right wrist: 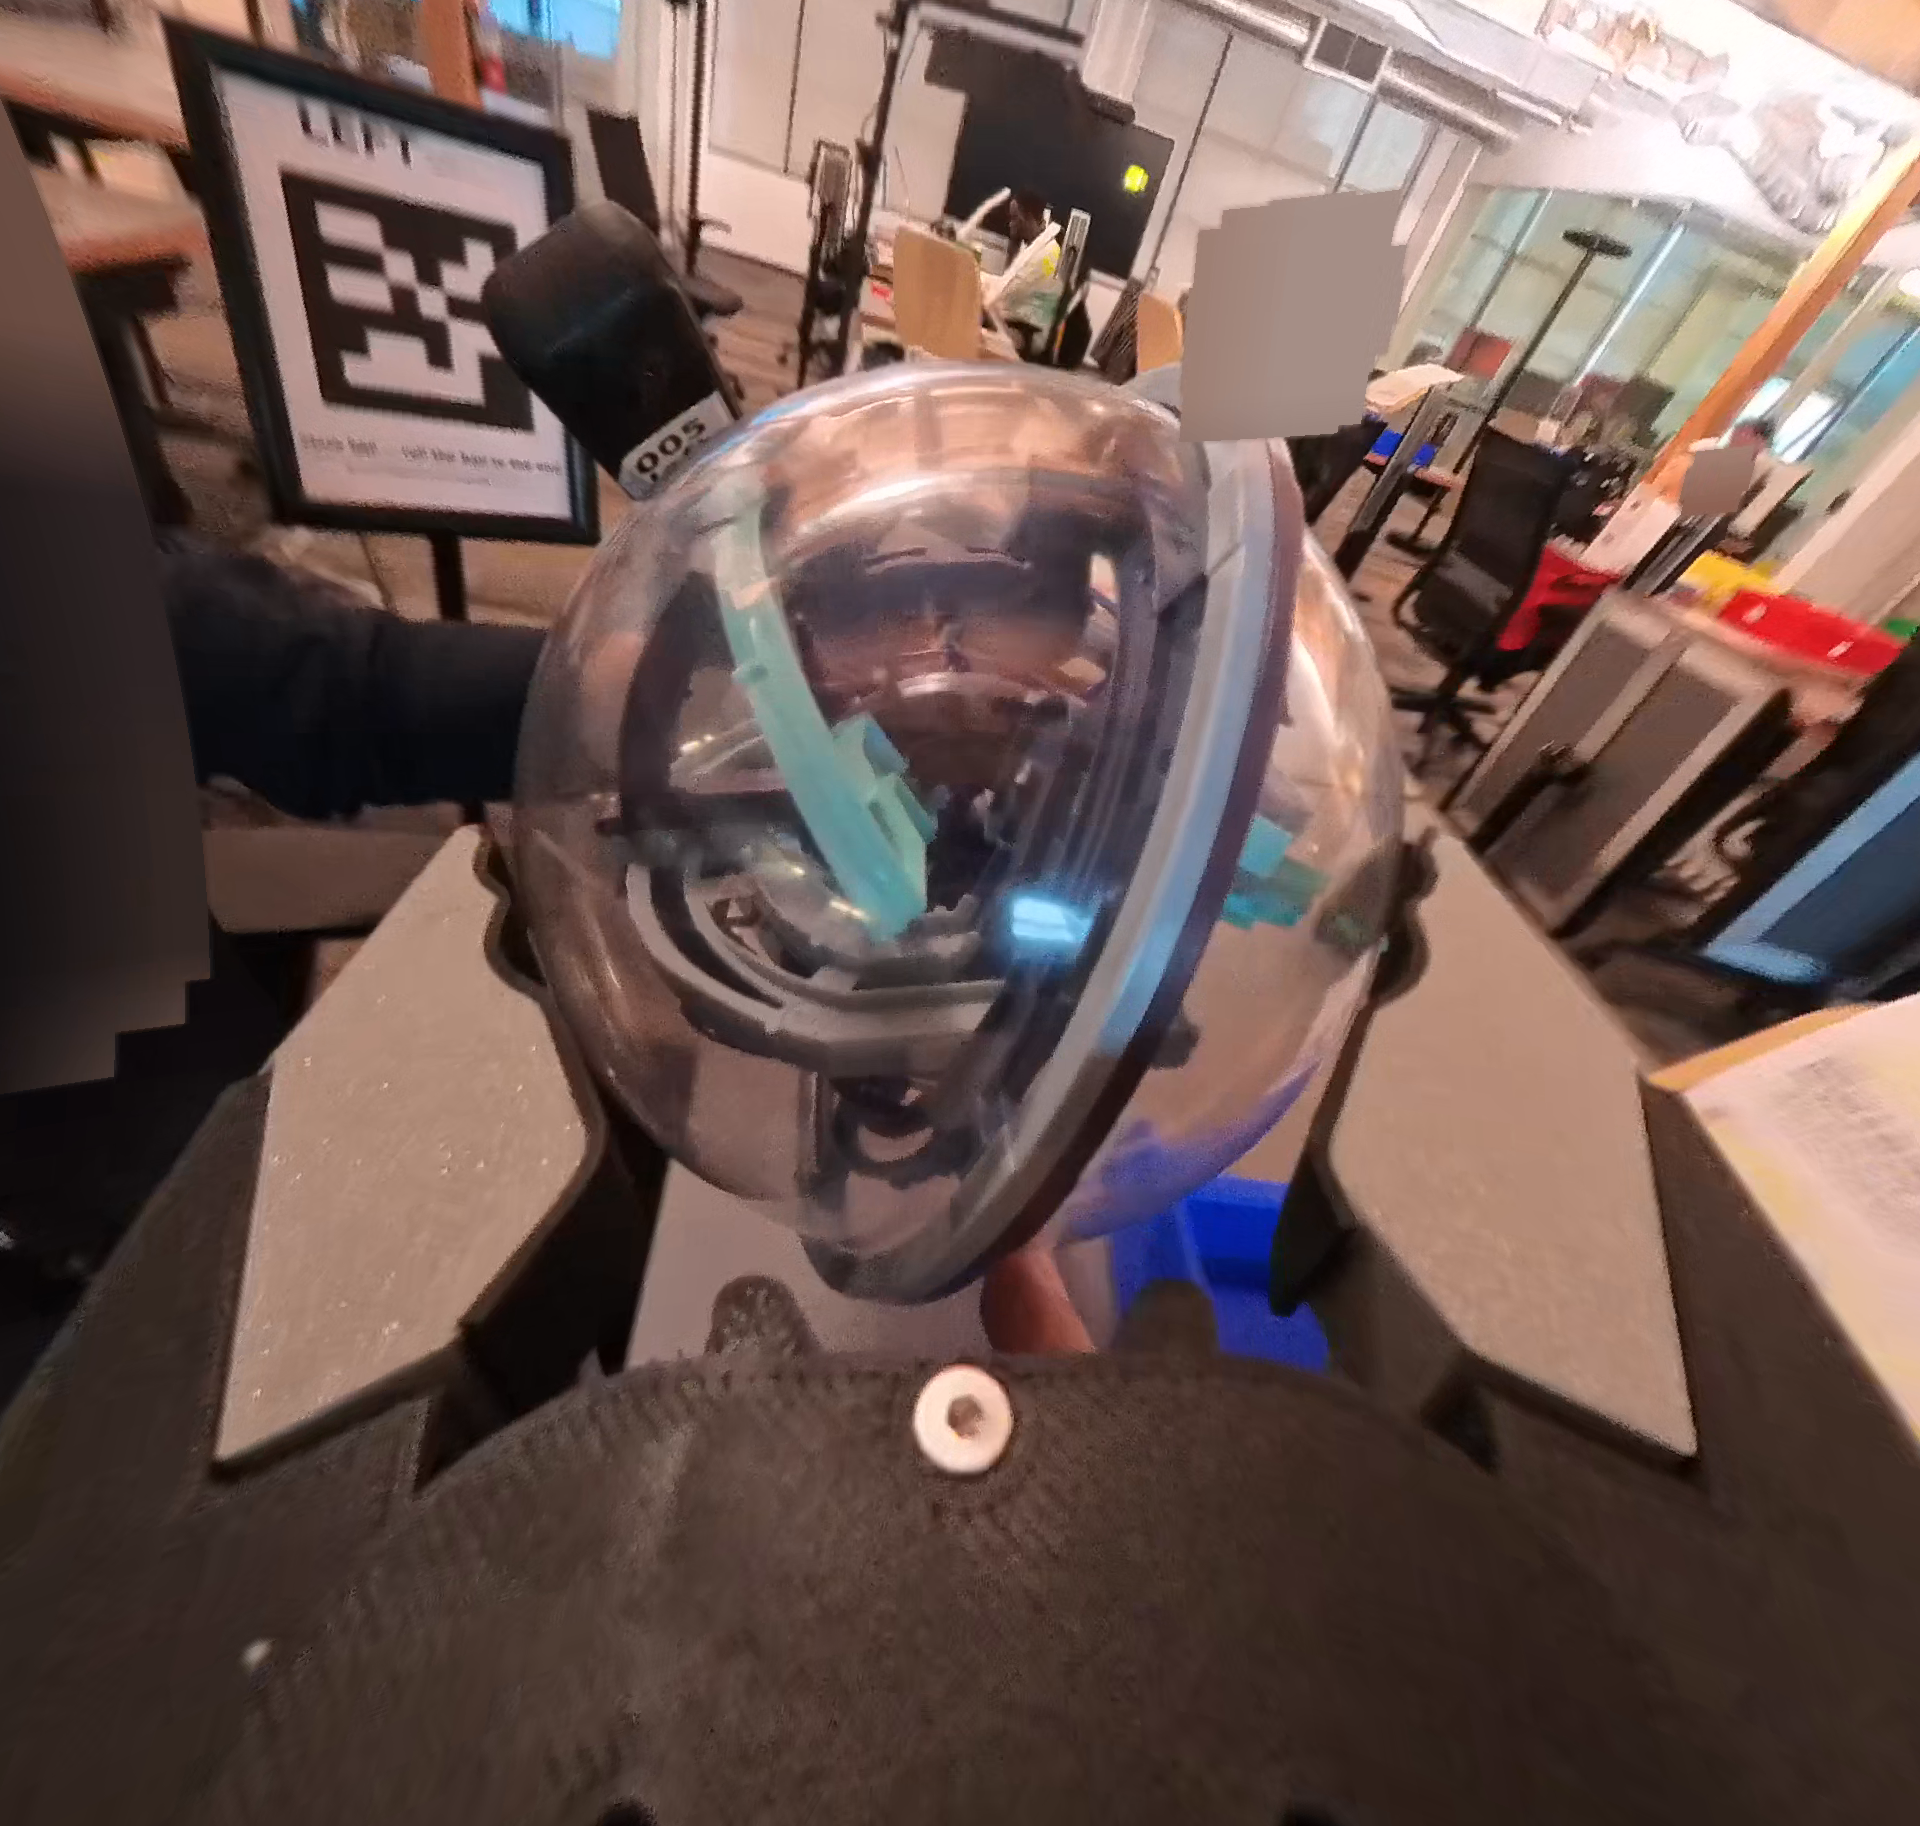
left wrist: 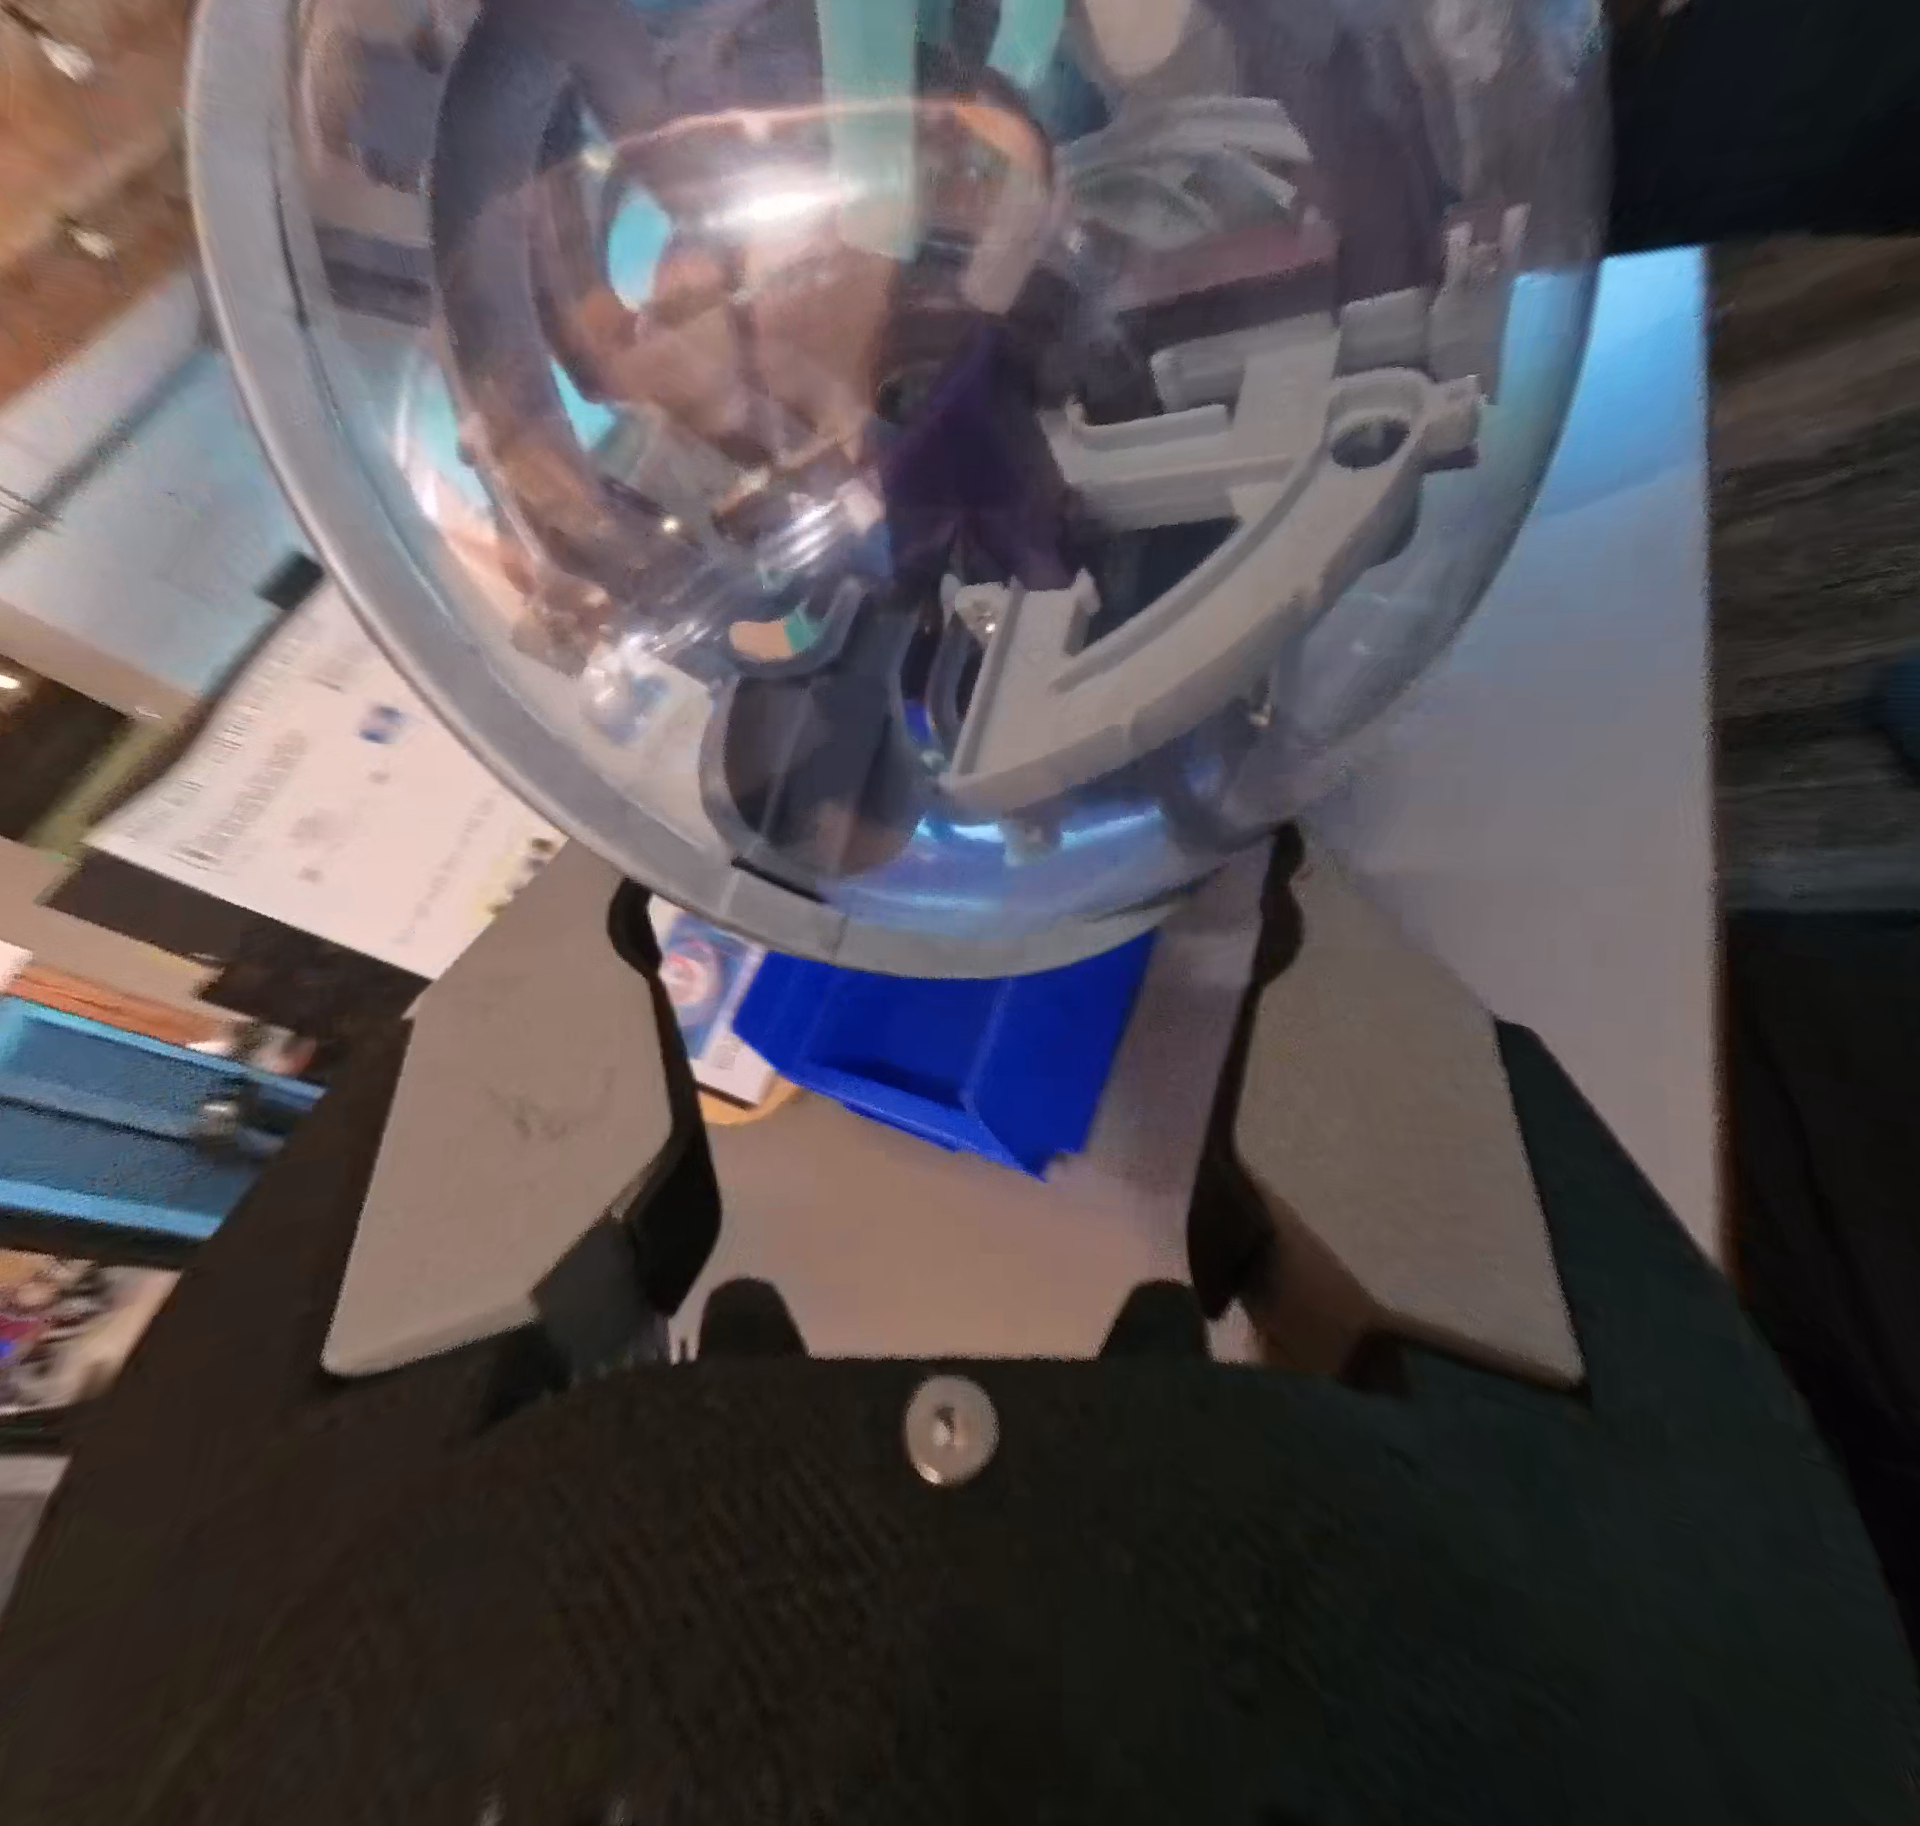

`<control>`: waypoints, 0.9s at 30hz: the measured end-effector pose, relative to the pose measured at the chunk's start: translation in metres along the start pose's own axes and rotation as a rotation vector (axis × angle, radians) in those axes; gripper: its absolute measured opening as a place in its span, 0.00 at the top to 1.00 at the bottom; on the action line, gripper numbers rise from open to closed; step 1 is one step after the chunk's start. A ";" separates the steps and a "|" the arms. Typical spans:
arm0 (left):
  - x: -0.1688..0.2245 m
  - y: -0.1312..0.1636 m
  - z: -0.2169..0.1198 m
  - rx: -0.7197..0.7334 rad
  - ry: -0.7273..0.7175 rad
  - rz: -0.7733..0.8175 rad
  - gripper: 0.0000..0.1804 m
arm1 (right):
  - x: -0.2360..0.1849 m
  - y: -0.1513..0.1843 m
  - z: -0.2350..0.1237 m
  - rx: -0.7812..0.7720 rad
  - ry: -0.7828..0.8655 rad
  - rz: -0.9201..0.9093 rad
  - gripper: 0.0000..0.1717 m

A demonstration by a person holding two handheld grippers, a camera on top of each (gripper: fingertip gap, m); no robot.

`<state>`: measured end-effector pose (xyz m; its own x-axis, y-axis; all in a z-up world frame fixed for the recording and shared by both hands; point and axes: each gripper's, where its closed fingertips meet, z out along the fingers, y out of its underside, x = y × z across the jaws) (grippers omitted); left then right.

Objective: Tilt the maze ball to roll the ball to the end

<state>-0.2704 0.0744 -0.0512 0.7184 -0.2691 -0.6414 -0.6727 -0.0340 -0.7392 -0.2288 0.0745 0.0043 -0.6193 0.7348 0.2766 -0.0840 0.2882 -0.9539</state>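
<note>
The maze ball (right wrist: pixel 935 820) is a clear plastic sphere with a grey seam ring and grey, dark and teal tracks inside. It is held up in the air. My right gripper (right wrist: pixel 956 903) is shut on it, one finger pressed on each side at its widest part. In the left wrist view the maze ball (left wrist: pixel 883 405) fills the upper frame. My left gripper (left wrist: pixel 956 883) has both fingertips (left wrist: pixel 629 909) against the ball's near curve and holds it. The left gripper's black body (right wrist: pixel 603 342) shows beyond the ball in the right wrist view. I cannot pick out the small ball inside.
A blue bin (left wrist: pixel 935 1059) sits on the grey table (left wrist: pixel 935 1236) under the ball; it also shows in the right wrist view (right wrist: pixel 1226 1246). Printed paper (left wrist: pixel 312 789) lies to the left. A framed marker sign (right wrist: pixel 405 290) stands behind. A dark sleeve (right wrist: pixel 343 675) reaches in from the left.
</note>
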 end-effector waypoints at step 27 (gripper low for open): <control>0.132 0.168 -0.012 -0.087 0.371 -0.624 0.36 | -0.039 0.200 0.070 0.083 -0.099 0.487 0.14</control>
<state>-0.2911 0.0215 -0.2571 0.8758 -0.4824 0.0166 -0.1805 -0.3592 -0.9156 -0.2760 0.0601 -0.2053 -0.6724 0.7092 -0.2119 0.1744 -0.1264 -0.9765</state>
